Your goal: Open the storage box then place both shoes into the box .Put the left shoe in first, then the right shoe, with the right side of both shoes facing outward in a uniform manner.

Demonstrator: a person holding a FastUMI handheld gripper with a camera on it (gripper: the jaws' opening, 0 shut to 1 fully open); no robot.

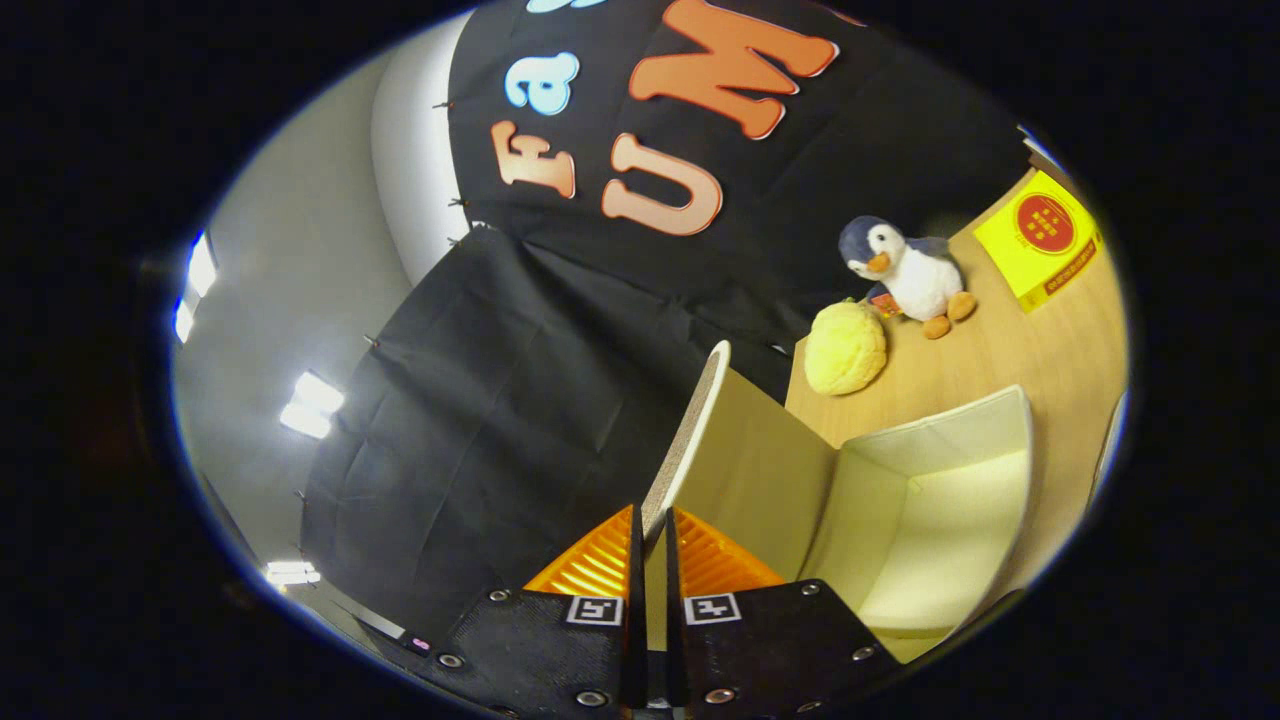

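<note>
Gripper [650, 545] clamped on the box lid [690, 430].
Both orange fingers [590, 565] pinched the raised lid's edge; the open box [940, 500] stood on the table [1010, 350] near a penguin [905, 275].

We see the storage box [930, 500] in matt cream fabric, its lid [690, 430] rough-edged between ribbed orange plastic jaws, beside a fuzzy plush penguin [905, 275] on the smooth wood-grain worktop [1040, 350].
</note>
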